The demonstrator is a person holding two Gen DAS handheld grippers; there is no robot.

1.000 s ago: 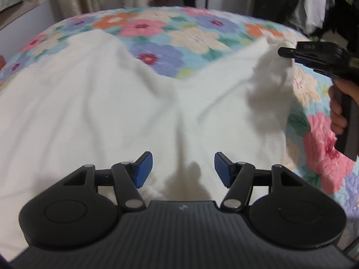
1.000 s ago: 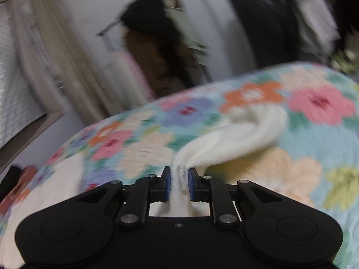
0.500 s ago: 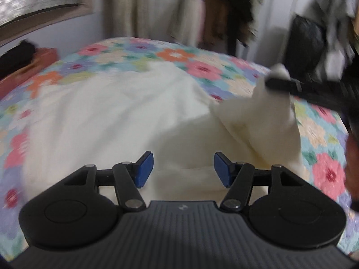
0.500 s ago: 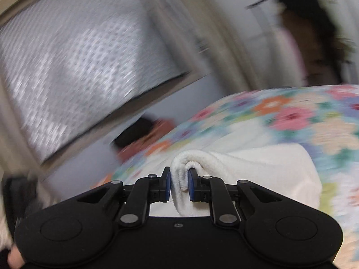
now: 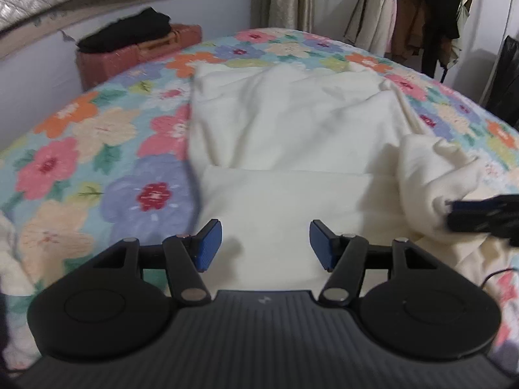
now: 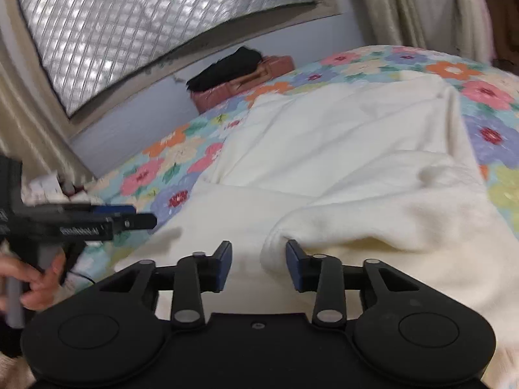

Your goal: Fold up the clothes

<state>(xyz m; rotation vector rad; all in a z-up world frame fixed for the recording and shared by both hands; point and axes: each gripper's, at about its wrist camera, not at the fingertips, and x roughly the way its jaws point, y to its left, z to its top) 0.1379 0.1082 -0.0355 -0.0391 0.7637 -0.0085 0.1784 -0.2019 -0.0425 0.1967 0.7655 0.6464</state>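
Observation:
A cream white garment [image 5: 292,129] lies spread on the floral bedspread [image 5: 97,149], its near part folded over in a flat band. It also shows in the right wrist view [image 6: 356,162]. My left gripper [image 5: 265,249] is open and empty, just above the folded band. My right gripper [image 6: 259,265] is open; a bunched fold of the garment [image 6: 373,223] lies against its right finger, not pinched. The right gripper shows at the right edge of the left wrist view [image 5: 480,215], against the bunched cloth. The left gripper shows at the left of the right wrist view [image 6: 107,220].
A reddish box [image 5: 136,55] with black cloth [image 5: 126,29] on top stands by the wall beyond the bed. A quilted window covering [image 6: 146,22] is above it. Hanging clothes on a rack [image 5: 421,16] stand at the far right. Another pale cloth [image 5: 9,253] lies at the left edge.
My right gripper carried the pinched corner of the garment across toward the left, lowered it onto the garment and opened, letting it go. The left gripper stayed open and swung left.

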